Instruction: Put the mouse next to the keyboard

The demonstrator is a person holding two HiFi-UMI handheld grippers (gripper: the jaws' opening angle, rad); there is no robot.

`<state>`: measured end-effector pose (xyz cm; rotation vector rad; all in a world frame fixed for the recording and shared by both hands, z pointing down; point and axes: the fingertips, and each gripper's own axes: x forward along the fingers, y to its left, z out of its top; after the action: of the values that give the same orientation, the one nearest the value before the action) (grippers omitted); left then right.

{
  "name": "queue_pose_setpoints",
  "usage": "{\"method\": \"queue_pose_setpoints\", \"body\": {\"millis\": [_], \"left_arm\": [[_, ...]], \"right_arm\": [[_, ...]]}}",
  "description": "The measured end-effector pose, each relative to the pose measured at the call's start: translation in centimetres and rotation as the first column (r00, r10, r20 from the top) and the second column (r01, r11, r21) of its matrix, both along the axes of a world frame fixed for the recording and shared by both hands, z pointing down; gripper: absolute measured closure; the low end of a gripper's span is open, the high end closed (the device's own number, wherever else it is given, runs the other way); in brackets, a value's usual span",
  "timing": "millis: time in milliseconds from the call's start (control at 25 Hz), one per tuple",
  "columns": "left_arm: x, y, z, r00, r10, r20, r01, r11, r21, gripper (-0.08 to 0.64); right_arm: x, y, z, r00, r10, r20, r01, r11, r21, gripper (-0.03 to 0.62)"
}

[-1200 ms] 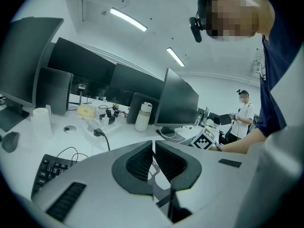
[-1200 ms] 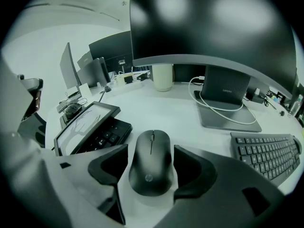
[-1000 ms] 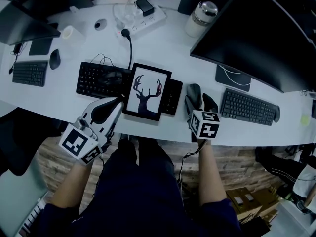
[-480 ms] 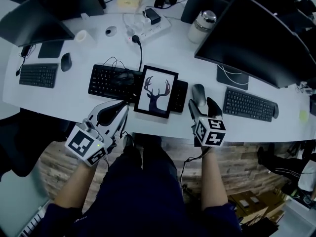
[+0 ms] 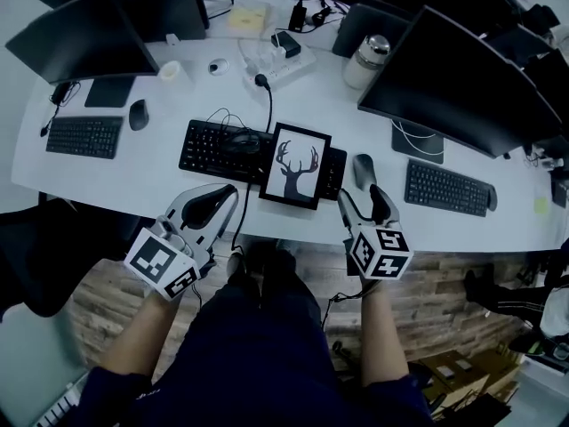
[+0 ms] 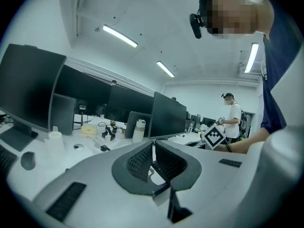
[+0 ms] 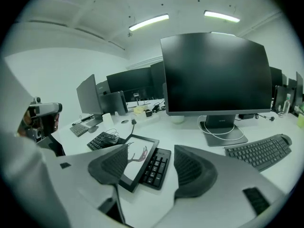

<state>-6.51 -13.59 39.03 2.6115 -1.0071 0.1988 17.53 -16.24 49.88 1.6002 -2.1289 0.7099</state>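
Head view: the mouse (image 5: 363, 169) lies on the white table (image 5: 107, 172) between the framed deer picture (image 5: 295, 165), propped on a black keyboard (image 5: 218, 145), and the grey keyboard (image 5: 447, 188), just ahead of the right gripper (image 5: 362, 198); the left gripper (image 5: 222, 194) hangs at the near edge. Left gripper view: fingers (image 6: 140, 163) pressed together on nothing, dark monitors (image 6: 173, 113) beyond. Right gripper view: fingers (image 7: 192, 170) spread, empty, a big monitor (image 7: 216, 72) ahead.

Matt plastic mouse (image 5: 363, 169), wood-plank floor (image 5: 100, 302)
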Motion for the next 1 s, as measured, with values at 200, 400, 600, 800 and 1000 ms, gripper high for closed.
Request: {"method": "queue_pose_setpoints", "body": {"millis": [200,400,600,800,1000], "left_arm": [[-0.4,0.9,-0.9,1.0,0.006,-0.008,-0.006,1.0,0.015,0.517],[-0.5,1.6,-1.5,1.0,0.018,-0.012,-0.017,1.0,0.026,0.517],[-0.2,1.8,-1.9,1.0,0.028,-0.013,-0.028,0.999,0.035,0.517],[0.3,1.7,-2.3,0.999,0.039,-0.012,-0.038,0.998,0.044,0.517],[0.7,1.5,-2.7,0.999,0.046,-0.013,-0.045,0.998,0.049,0.517]], "right_arm": [[-1.5,1.3,-2.2,1.0,-0.008,0.022,0.007,0.999,0.044,0.305],[-2.6,2.3,-4.0,0.999,-0.017,0.034,0.014,0.997,0.082,0.335],[-3.3,2.9,-5.7,0.998,-0.034,0.048,0.028,0.993,0.118,0.371],[-3.9,3.2,-7.2,0.997,-0.051,0.059,0.041,0.988,0.151,0.396],[-4.6,3.3,-8.5,0.995,-0.072,0.066,0.059,0.982,0.178,0.419]]}}
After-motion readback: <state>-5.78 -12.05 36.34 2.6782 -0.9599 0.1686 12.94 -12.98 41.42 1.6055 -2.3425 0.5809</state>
